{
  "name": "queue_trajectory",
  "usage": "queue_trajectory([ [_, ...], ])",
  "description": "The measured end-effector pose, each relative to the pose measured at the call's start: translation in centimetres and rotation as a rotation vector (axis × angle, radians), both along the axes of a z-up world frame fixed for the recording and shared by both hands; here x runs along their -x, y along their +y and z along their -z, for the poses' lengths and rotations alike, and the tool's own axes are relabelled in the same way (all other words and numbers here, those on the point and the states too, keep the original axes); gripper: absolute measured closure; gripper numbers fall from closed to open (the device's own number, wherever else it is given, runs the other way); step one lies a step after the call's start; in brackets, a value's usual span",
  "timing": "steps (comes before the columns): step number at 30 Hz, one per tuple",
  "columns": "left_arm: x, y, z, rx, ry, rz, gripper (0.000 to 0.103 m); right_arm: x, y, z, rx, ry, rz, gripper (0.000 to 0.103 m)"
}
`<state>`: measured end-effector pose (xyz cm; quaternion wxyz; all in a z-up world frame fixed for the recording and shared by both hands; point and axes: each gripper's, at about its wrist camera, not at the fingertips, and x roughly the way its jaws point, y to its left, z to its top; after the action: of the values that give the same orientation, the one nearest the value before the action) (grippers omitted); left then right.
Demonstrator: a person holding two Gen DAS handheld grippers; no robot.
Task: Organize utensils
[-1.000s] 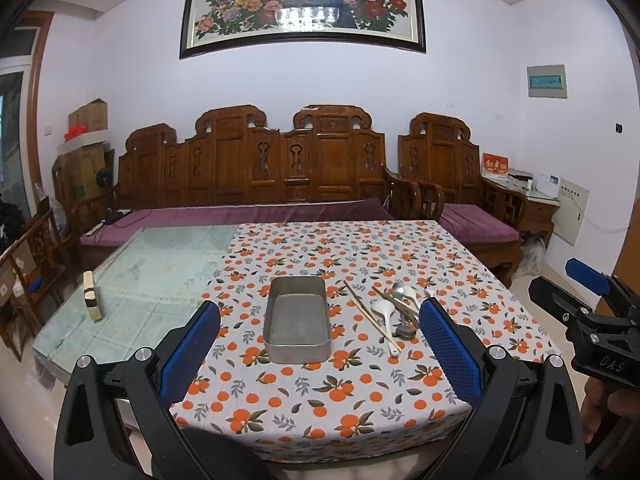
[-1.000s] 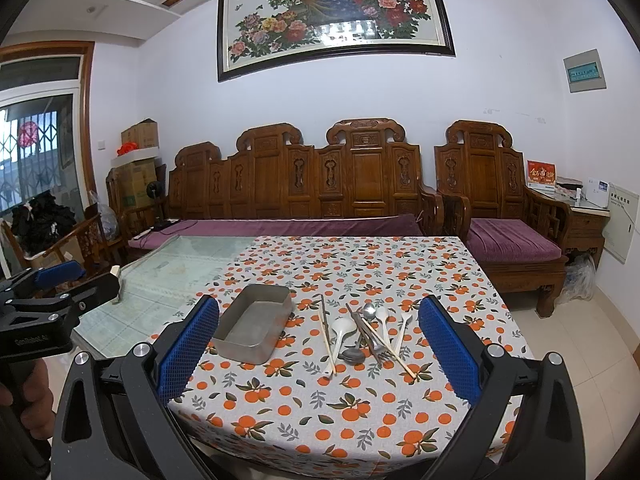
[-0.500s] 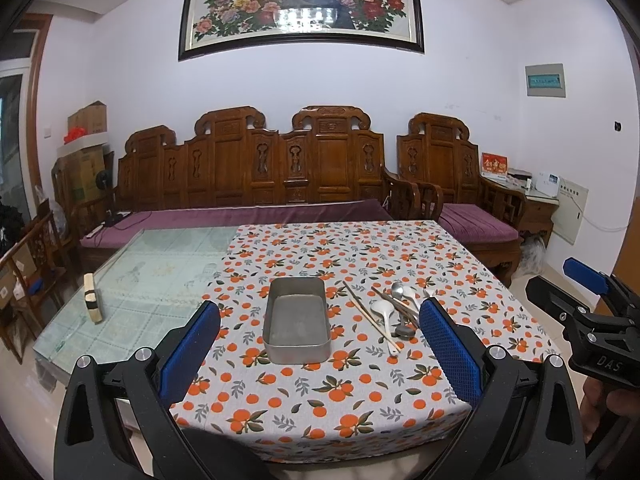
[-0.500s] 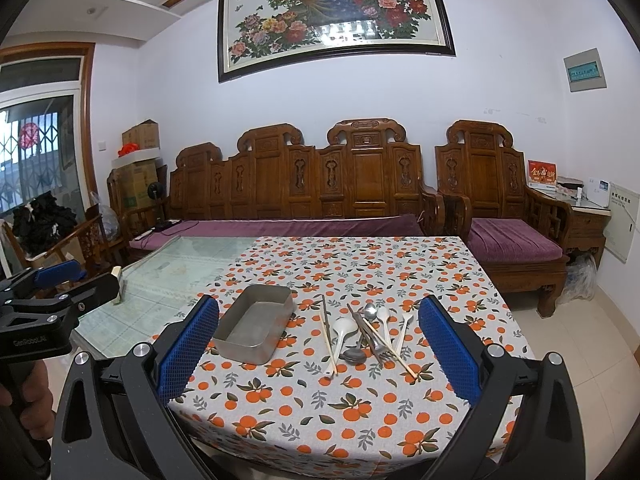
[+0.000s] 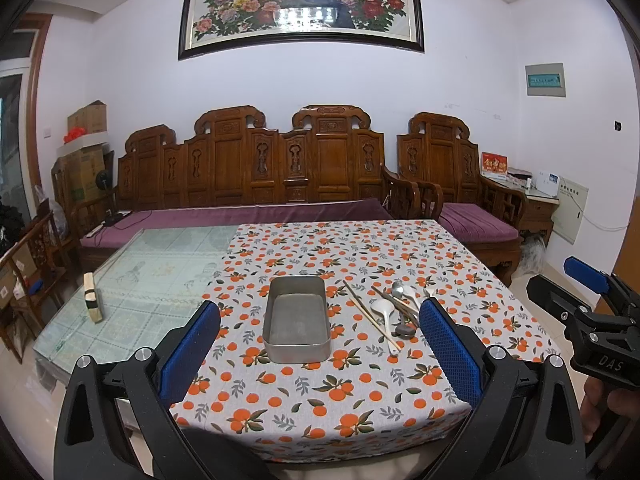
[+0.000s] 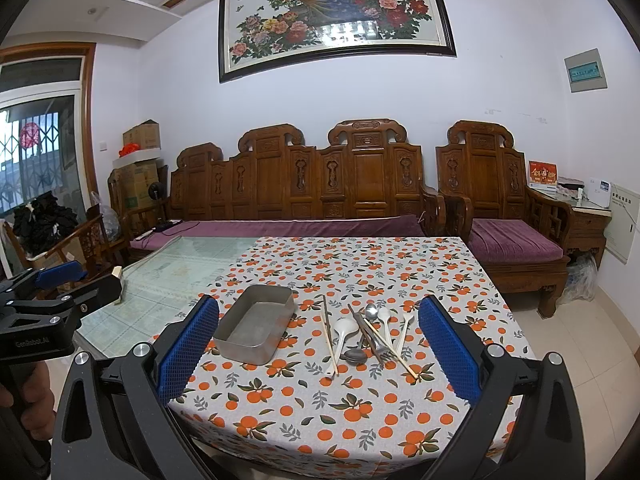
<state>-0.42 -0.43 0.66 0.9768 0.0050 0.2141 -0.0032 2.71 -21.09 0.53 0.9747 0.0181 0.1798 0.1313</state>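
An empty rectangular metal tray (image 5: 297, 318) (image 6: 256, 328) sits on the orange-patterned tablecloth (image 5: 320, 396) (image 6: 352, 408). To its right lies a loose pile of utensils (image 5: 394, 310) (image 6: 370, 334): white spoons, metal spoons, a fork and wooden chopsticks. My left gripper (image 5: 320, 354) hovers open before the table's near edge, facing the tray, with nothing between its blue pads. My right gripper (image 6: 318, 356) is open too, held back from the table and facing the utensils. Each gripper shows at the edge of the other's view.
The left part of the table is bare glass (image 5: 160, 268) with a small wooden block (image 5: 92, 298) on it. A carved wooden sofa (image 5: 256, 184) with purple cushions stands behind the table. An armchair (image 6: 504, 216) is at the right. Tiled floor lies to the right.
Both views are almost the same as before; the left gripper has drifted very slightly. Nothing on the table has moved.
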Motion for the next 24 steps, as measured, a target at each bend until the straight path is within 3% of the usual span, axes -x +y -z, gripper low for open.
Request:
queue_trajectory([
  [10,-1.0,-0.1,1.0,-0.013,0.029,0.01,0.006,-0.2,0.3,0.3,0.001,0.013,-0.018,0.003],
  [24,-6.3,-0.8,4.6,-0.003,0.123,0.079,0.006,-7.0,-1.1,3.2,0.069,0.122,-0.056,0.003],
])
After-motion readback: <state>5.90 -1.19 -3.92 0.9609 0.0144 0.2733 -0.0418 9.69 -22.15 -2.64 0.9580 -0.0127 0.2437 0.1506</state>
